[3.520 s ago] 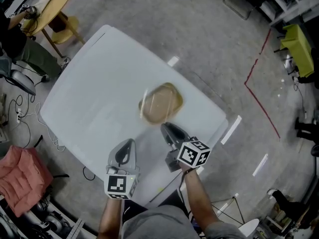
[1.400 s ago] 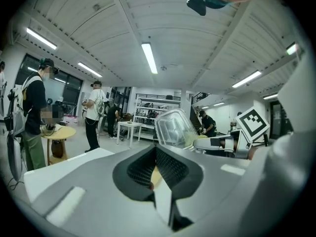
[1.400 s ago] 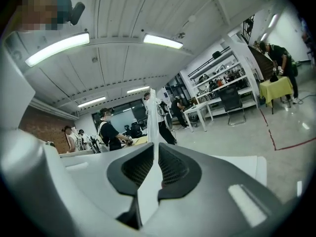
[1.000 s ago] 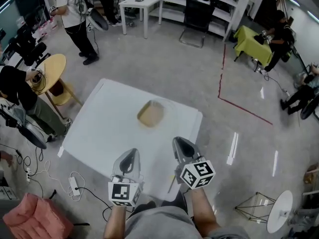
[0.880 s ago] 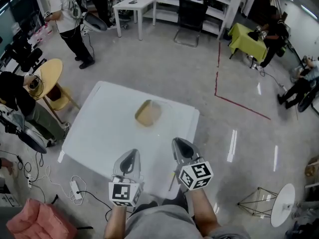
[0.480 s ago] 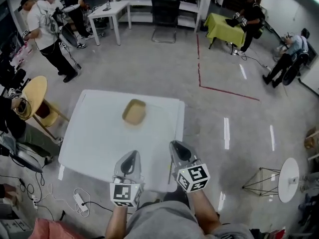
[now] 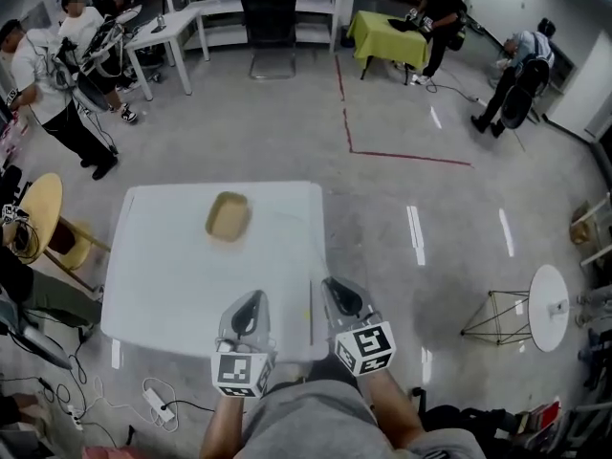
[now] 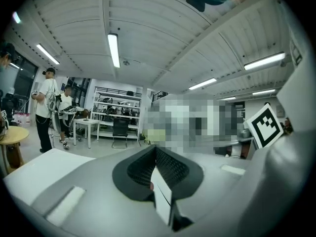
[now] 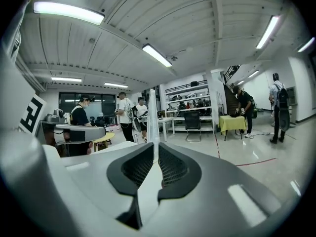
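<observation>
Both the left gripper [image 7: 251, 301] and the right gripper [image 7: 337, 287] have drawn back to the table's [image 7: 163, 295] near edge, jaws pressed together on nothing. The tan container [image 7: 229, 216] now sits well apart from them, toward the far edge.

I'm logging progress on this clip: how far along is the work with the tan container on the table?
Done, it seems: the tan container sits on the table, apart from both grippers. In hand: nothing; the left gripper and right gripper hover at the near edge, jaws together and empty. Left: nothing visibly pending; the container's contents cannot be seen.
</observation>
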